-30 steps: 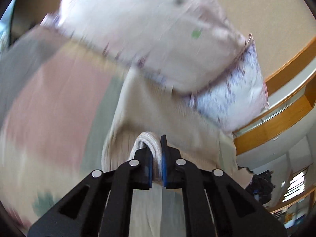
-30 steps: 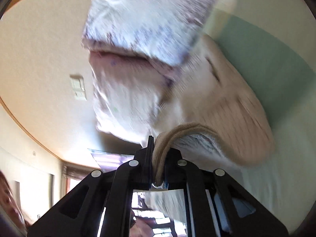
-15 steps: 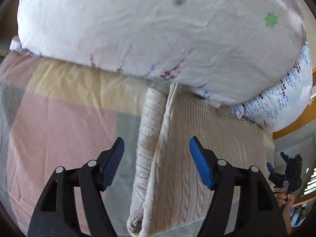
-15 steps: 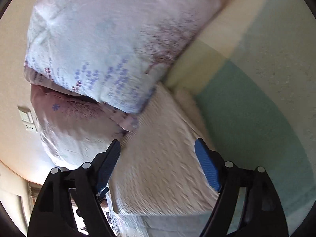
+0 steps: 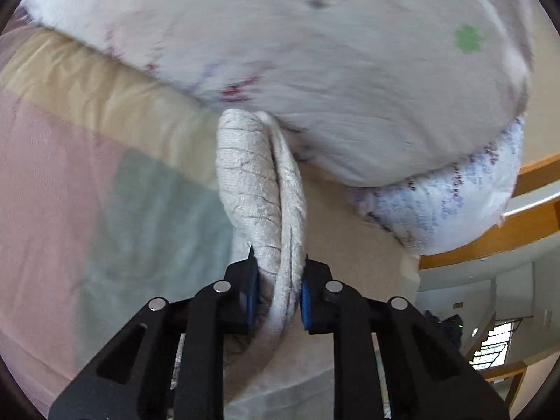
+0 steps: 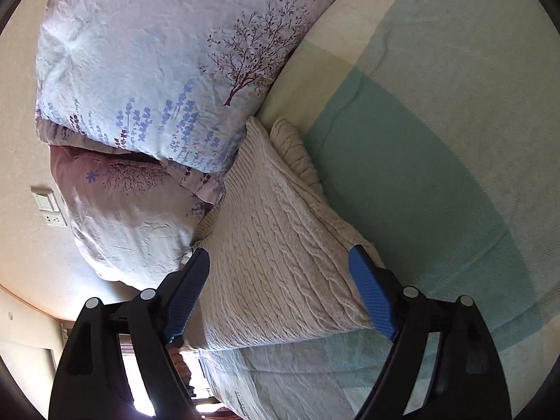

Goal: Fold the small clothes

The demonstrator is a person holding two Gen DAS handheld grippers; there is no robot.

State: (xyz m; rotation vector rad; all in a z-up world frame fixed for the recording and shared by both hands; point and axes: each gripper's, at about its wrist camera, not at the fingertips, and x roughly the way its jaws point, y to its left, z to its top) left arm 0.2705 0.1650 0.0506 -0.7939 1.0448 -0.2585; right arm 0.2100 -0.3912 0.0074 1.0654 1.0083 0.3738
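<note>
Left gripper [image 5: 276, 301] clenched on cream knit sweater [image 5: 260, 196] edge; right gripper [image 6: 280, 290] released, jaws straddling folded sweater [image 6: 276, 245].

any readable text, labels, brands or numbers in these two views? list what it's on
None readable.
Pillows: only printed trees and flowers, no words.
Knit sweater: no tag or label in view.
Wall switch plate: no legible marking.
Bedsheet: a faint mark near the bottom edge, too small to read.
Gripper fingers: no lettering.

The sweater [image 6: 280, 262] lies on the bedspread [image 6: 437, 140], its far edge touching the pillows [image 6: 157, 70].
</note>
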